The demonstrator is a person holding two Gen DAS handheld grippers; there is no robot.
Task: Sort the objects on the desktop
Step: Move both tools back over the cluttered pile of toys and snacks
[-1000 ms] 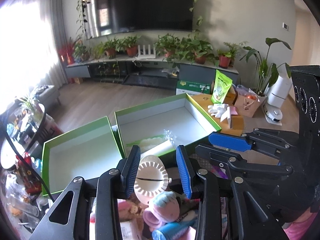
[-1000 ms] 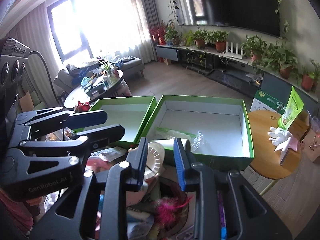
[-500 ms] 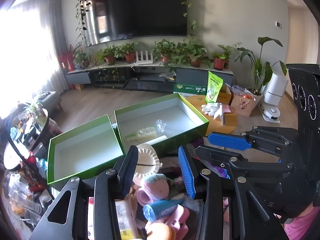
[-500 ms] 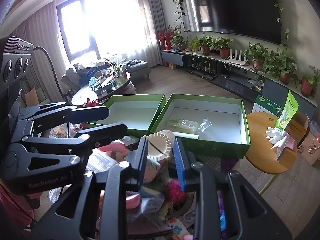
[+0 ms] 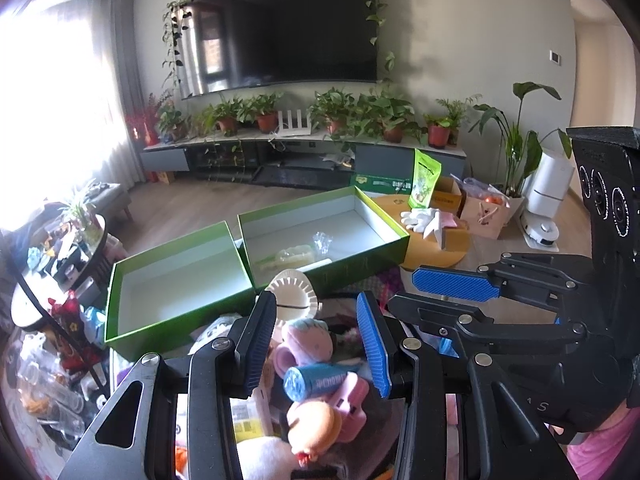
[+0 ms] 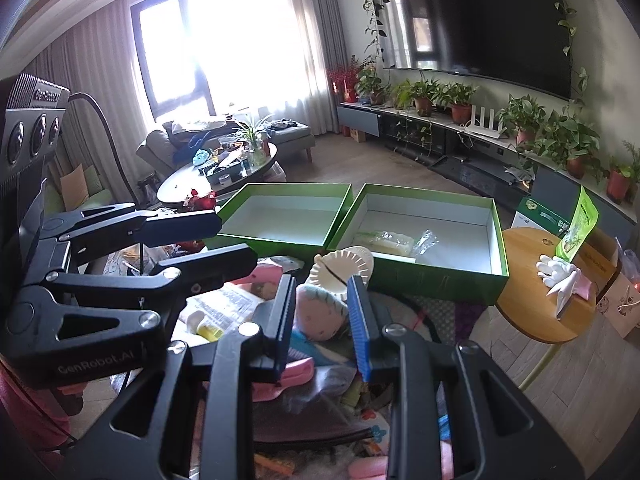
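Observation:
A pile of small objects lies in front of two open green boxes. The left box (image 5: 176, 280) (image 6: 280, 220) is bare inside. The right box (image 5: 324, 236) (image 6: 436, 232) holds clear plastic packets (image 5: 296, 256) (image 6: 384, 240). A white dumpling press (image 5: 290, 300) (image 6: 340, 272) lies against the right box's near wall. A pink plush strawberry (image 5: 308, 338) (image 6: 320, 312) and a blue tube (image 5: 316, 380) lie on the pile. My left gripper (image 5: 316, 340) is open above the pile. My right gripper (image 6: 320, 328) is open, its jaws either side of the strawberry, empty.
A round wooden side table (image 6: 536, 300) with white gloves (image 6: 556, 270) and a green packet (image 6: 576, 232) stands right of the boxes. A dark coffee table (image 6: 216, 172) with clutter is at the left. A TV console with potted plants (image 5: 332, 152) lines the far wall.
Both grippers have pulled back and up from the boxes, so the pile, strawberry and blue tube have come into view. Both stayed open and empty.

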